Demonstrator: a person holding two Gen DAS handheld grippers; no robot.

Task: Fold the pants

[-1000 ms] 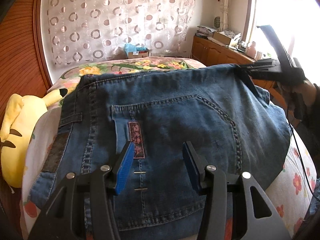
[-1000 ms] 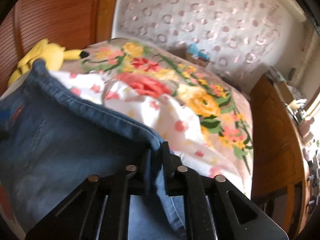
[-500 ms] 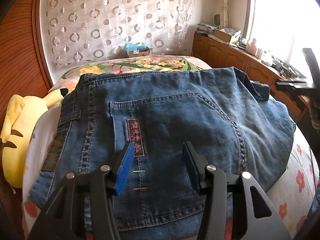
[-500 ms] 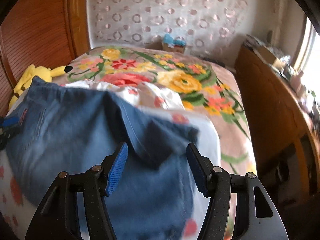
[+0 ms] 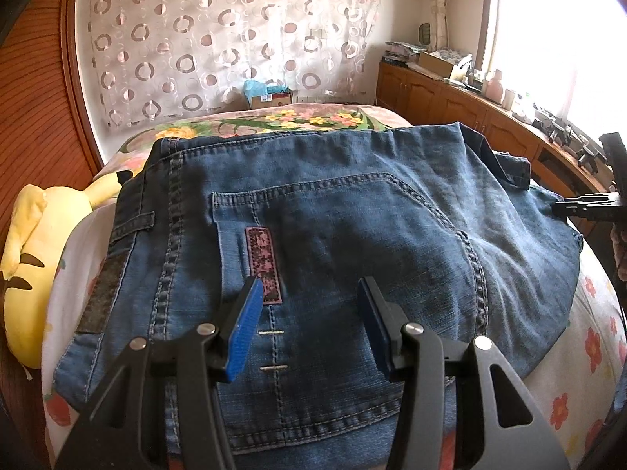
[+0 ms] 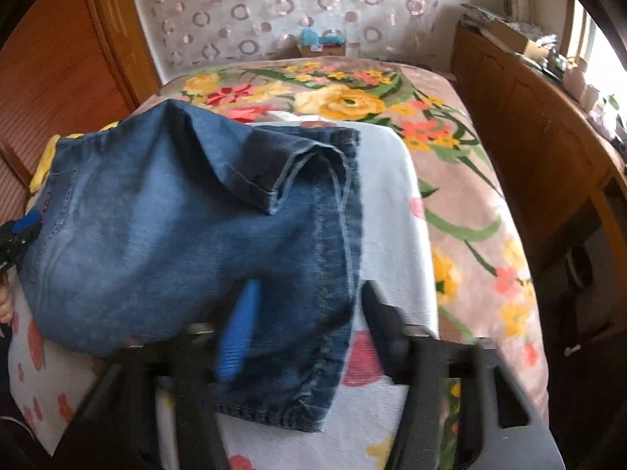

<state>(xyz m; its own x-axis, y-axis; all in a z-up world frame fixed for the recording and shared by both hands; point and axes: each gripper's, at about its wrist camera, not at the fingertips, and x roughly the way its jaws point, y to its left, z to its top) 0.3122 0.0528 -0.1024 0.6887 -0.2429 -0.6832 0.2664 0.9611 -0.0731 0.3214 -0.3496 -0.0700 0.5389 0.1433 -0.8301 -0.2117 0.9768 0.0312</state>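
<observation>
Released, folded jeans (image 5: 352, 235) now rest on floral bed (image 6: 450, 180).

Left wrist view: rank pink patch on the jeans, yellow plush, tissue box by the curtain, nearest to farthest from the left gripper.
1. Pink patch: on the jeans, just ahead of the left gripper, beside its left finger.
2. Yellow plush: far left, at the bed's edge.
3. Tissue box: far end of the bed, against the curtain.

Left tool (image 5: 307, 327) hangs tilted downward, jaws parted; right tool (image 6: 309, 329) parted, just closing.
</observation>
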